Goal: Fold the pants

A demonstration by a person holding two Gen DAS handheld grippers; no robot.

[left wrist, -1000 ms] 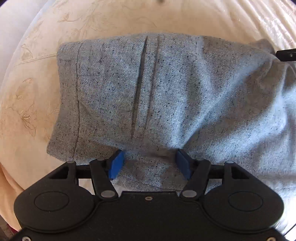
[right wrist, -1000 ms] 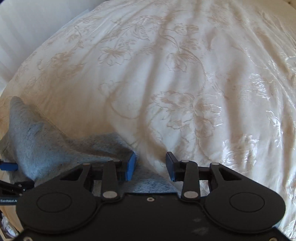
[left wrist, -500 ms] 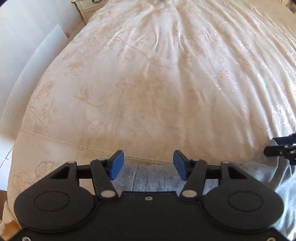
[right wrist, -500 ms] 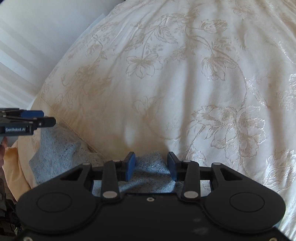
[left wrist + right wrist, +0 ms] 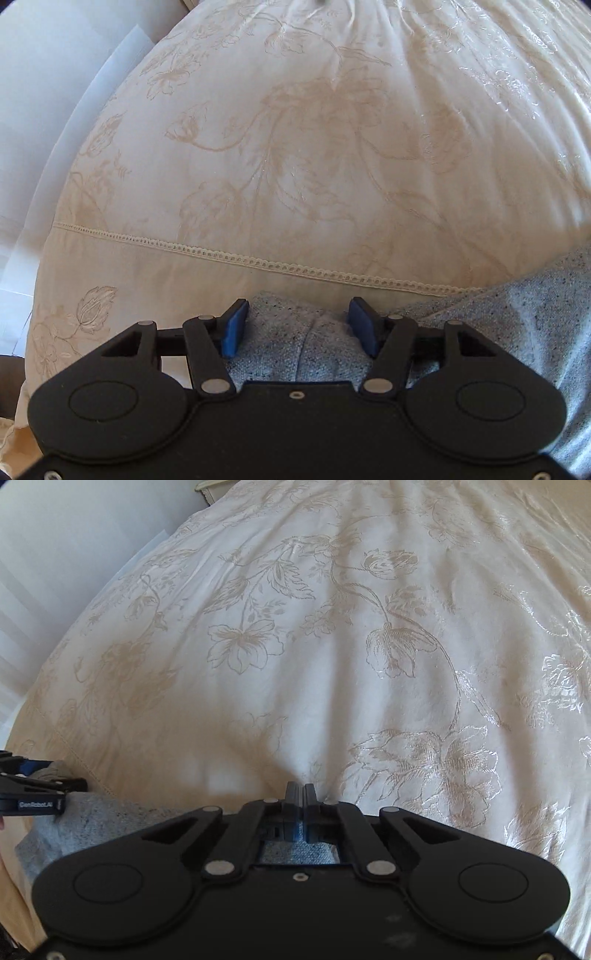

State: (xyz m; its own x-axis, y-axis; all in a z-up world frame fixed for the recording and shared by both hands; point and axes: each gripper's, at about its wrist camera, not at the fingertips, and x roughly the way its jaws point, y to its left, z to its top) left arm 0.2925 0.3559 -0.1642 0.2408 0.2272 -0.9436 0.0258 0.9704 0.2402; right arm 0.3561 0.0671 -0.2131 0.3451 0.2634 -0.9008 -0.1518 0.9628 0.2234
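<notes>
Cream flowered bedspread (image 5: 369,646) fills both views, broad and bare ahead. Grey pants (image 5: 517,306) lie bunched at its near edge. The right gripper (image 5: 299,794) has just closed its jaws, apparently pinching pants fabric; the pinch itself is hidden. The left gripper (image 5: 297,325) sits released, jaws wide astride a fabric ridge, no longer above the spread cloth. Likely a fold grab starting; the bed's left edge is close.

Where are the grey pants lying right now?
The grey pants lie at the near edge of the floral bedspread, low and right in the left wrist view, between the open left tongs; the right tongs pinch them.
</notes>
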